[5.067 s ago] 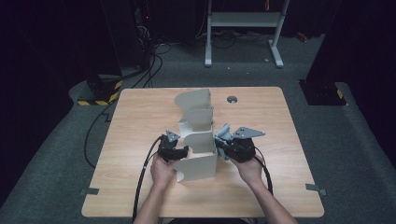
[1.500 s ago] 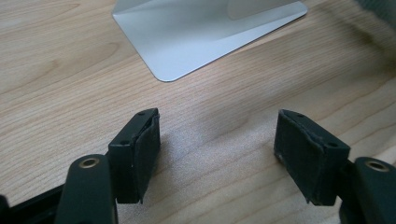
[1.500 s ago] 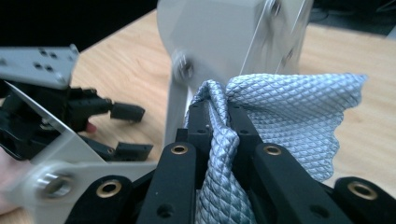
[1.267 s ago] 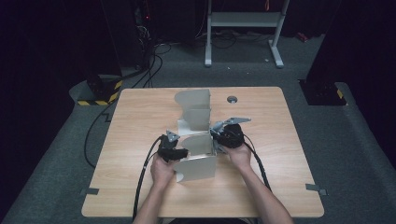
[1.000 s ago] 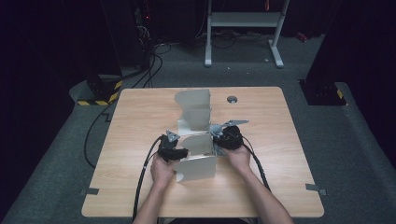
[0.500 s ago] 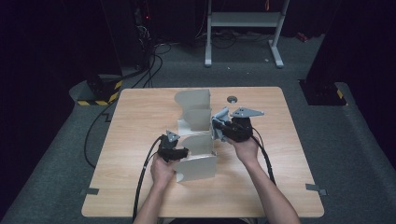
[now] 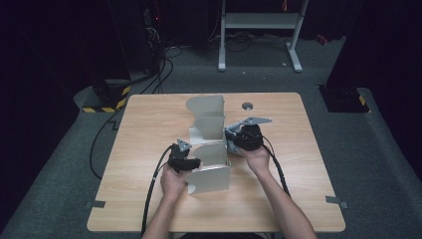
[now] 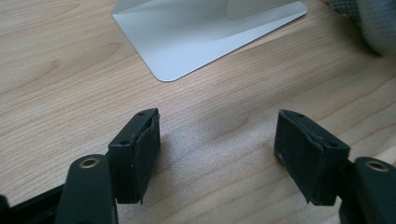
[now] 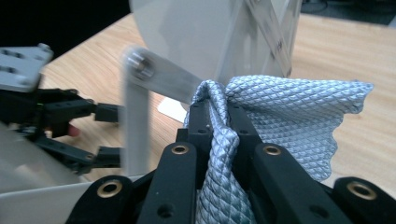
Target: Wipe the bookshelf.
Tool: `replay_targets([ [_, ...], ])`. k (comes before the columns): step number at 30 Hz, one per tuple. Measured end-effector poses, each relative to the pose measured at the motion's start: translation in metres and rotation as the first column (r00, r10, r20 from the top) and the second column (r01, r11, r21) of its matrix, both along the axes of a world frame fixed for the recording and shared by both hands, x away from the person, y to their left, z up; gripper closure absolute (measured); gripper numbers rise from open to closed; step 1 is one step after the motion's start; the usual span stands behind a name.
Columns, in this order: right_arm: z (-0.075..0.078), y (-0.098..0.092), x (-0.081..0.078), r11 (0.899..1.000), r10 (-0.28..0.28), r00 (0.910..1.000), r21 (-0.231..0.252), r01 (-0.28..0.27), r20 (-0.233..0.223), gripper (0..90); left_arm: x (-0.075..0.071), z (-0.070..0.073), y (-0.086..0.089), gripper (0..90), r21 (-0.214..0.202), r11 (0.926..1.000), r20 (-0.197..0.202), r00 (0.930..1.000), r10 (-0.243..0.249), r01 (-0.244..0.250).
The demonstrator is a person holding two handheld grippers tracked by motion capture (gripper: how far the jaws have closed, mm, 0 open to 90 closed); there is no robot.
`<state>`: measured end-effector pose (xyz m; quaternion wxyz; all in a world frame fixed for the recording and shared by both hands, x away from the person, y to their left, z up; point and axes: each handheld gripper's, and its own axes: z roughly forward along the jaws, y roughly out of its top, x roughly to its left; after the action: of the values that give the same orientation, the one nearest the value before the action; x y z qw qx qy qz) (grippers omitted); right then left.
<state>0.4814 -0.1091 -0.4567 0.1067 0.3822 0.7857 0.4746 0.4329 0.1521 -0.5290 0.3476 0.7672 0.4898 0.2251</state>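
A white plastic rack of curved upright panels [image 7: 209,149] stands mid-table. My right gripper [image 9: 217,112] is shut on a fold of light blue woven fabric [image 9: 299,112], which bunches up between the jaws and spreads to the right. In the high view the right gripper [image 7: 231,140] sits at the rack's right side. My left gripper [image 8: 217,135] is open over bare wood, nothing between its pads, a white panel [image 8: 205,32] lying just ahead. From above, the left gripper [image 7: 194,163] rests against the rack's left side.
The wooden table [image 7: 149,129] has bare room to the left, right and front of the rack. A small round grommet [image 7: 247,105] sits near the far edge. Cables trail from both grippers toward the person. Dark floor surrounds the table.
Over the last second my right gripper has drawn back to the right and slightly farther up the table, away from the rack's middle. The left gripper has stayed in place.
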Motion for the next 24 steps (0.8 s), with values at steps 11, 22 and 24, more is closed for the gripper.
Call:
replay_targets([
  [11, -0.035, 0.006, 0.021, 0.999, -0.039, 0.9943, -0.041, 0.035, -0.099, 83.5, 0.0, 0.0, 0.0, 31.8, 0.0, 1.0, 0.0, 1.0, 0.0, 0.0],
  [22, 0.003, 0.001, 0.021, 0.999, -0.039, 0.999, -0.01, 0.039, -0.021, 83.5, 0.0, 0.0, 0.0, 31.9, 0.001, 1.0, 0.0, 1.0, -0.005, 0.005],
  [24, 0.012, 0.002, 0.022, 0.999, -0.04, 0.9992, -0.004, 0.04, 0.003, 83.5, 0.0, 0.0, 0.0, 32.0, -0.001, 1.0, 0.0, 1.0, -0.003, 0.003],
])
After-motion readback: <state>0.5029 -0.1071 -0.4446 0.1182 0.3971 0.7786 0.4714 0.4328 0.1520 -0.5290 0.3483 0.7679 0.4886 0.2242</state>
